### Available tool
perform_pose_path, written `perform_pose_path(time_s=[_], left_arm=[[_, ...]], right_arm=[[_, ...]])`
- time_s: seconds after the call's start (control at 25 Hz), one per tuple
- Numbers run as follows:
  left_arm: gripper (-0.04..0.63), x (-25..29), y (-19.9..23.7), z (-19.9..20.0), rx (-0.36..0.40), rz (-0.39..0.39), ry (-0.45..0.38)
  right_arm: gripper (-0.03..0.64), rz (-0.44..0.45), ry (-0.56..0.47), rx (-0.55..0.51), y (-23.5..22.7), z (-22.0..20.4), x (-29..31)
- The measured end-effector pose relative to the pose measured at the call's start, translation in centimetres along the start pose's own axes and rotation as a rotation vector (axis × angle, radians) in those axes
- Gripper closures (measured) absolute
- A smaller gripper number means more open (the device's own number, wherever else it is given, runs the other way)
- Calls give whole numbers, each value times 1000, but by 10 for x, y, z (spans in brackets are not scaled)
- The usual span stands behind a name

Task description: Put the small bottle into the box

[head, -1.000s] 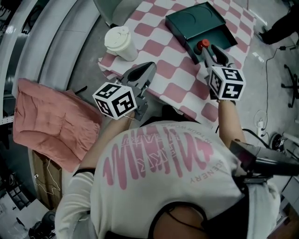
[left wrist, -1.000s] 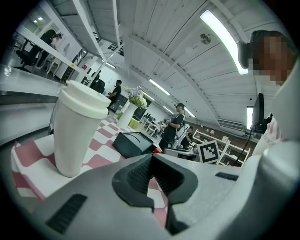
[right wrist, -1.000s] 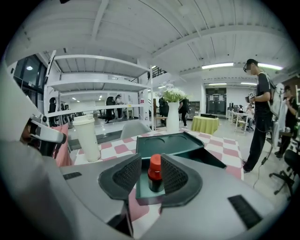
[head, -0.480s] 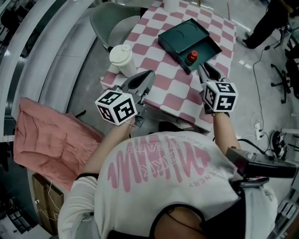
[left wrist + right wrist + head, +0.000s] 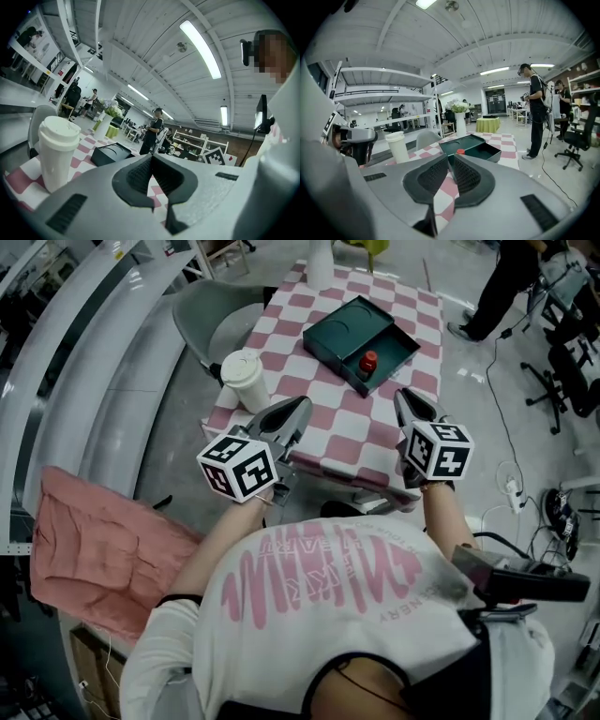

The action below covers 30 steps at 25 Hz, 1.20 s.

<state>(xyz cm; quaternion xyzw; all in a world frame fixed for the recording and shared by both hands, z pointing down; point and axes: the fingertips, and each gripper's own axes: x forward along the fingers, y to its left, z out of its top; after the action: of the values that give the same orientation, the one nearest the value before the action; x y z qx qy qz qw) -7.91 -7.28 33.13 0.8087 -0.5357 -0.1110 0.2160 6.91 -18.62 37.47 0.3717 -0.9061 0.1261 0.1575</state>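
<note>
Left gripper point(image 5: 303, 407) is held shut with nothing in it, on the near-left side of the box point(image 5: 333, 332). The paper cup point(image 5: 244, 379) is parked just left of the box. The small bottle point(image 5: 368, 362) is stood upright in the box's open tray, long axis vertical, red cap up. Right gripper point(image 5: 405, 396) is seen near-right of the box and clear of the bottle. A second ago it was right at the bottle. Its jaws have just been closing to a thin slit, nothing between them. On the shirt point(image 5: 328, 577), only "ENERY" can be made out tbh.
</note>
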Motion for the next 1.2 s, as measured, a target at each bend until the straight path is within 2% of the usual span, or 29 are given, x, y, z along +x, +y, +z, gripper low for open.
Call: perform_pose_path(time_s=[0.28, 0.6, 0.96, 1.2], left_arm=[[588, -24, -17, -6, 14, -33, 10], [588, -51, -38, -14, 11, -63, 4], [588, -80, -64, -29, 2, -81, 3], [588, -94, -73, -46, -9, -89, 26]], right_arm=[[581, -33, -31, 14, 16, -4, -39], [586, -54, -20, 9, 37, -23, -79], [586, -23, -62, 53, 64, -44, -123], [586, -39, -38, 61, 70, -62, -142]])
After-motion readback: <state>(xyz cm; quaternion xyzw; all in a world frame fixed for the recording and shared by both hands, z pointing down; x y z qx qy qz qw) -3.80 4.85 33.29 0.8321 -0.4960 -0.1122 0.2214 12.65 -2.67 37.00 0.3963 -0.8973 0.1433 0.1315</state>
